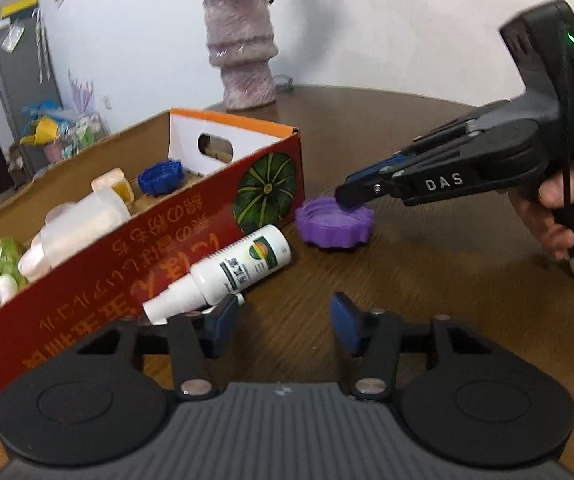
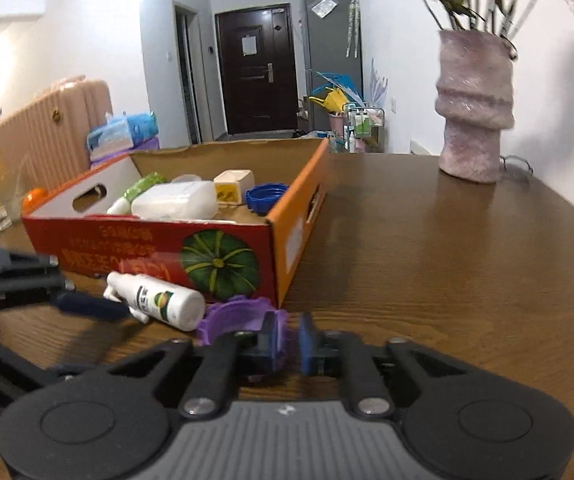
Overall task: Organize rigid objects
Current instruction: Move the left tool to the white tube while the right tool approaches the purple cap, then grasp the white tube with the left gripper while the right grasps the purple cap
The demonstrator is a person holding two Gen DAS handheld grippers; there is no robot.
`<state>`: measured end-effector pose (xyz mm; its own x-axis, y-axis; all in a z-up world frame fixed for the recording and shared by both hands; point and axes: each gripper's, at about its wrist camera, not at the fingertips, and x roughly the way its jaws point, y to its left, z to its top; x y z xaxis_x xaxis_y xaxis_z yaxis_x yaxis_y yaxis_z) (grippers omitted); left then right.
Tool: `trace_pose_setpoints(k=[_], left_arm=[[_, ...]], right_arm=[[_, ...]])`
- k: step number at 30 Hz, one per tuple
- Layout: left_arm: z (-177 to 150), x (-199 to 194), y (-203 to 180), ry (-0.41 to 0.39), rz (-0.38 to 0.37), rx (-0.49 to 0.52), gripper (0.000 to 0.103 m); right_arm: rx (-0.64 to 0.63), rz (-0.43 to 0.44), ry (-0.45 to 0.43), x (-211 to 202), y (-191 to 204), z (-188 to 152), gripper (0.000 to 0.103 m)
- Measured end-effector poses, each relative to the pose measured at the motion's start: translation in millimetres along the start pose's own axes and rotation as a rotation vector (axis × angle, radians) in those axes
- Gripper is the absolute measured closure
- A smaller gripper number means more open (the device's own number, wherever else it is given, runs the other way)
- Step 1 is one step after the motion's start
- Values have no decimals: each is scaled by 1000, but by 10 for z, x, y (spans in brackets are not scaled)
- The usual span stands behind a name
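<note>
in the left wrist view, the cardboard box (image 1: 191,236) fills the 9 to 10 o'clock side, open at the top, with a pumpkin picture on its red wall. inside it lie a green bottle (image 1: 7,264), a white container (image 1: 83,228), a small cream adapter (image 1: 115,186) and a blue lid (image 1: 161,176). at 8 o'clock of centre a white spray bottle (image 1: 227,272) lies on its side on the wooden table (image 1: 427,300), against the foot of the box wall. its nozzle end is just beside the left finger of the left gripper (image 1: 283,324), whose fingers stand wide apart with nothing between them. just right of centre, at 1 o'clock of the bottle, the purple lid (image 1: 333,226) sits on the table near the box corner. the right gripper (image 1: 351,196) comes in from 3 o'clock, its tips down on the lid's rim. in the right wrist view its fingers are close together with the scalloped rim of the purple lid (image 2: 239,316) between them, though blur hides whether both pads press on it. a pink vase (image 1: 243,52) stands at 12 o'clock, well apart from the box.
</note>
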<state>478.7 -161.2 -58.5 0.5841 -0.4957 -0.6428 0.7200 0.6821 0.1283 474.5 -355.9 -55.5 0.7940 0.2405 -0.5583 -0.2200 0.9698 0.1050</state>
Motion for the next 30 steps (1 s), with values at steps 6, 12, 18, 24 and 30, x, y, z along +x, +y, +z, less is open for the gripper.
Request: trace_pose_setpoints(k=[6,12,18,24,30], left_arm=[[198,-23,-77,-71,86,105,36],[252,252,-6,3,44,170,36],[235,217,67,79,-8,33,61],[243,214,125,103,37,-101,68],[233,116,76,43,65,-223,75]], right_arm=[[2,33,-60,-119,3,-26,72],[-25,90,-79,-183,70,-43,40],[-80,72,1,-35,202,-73,34],[-80,66,37,25,215,-75,49],[-70,71,36,-13,196,-100,50]])
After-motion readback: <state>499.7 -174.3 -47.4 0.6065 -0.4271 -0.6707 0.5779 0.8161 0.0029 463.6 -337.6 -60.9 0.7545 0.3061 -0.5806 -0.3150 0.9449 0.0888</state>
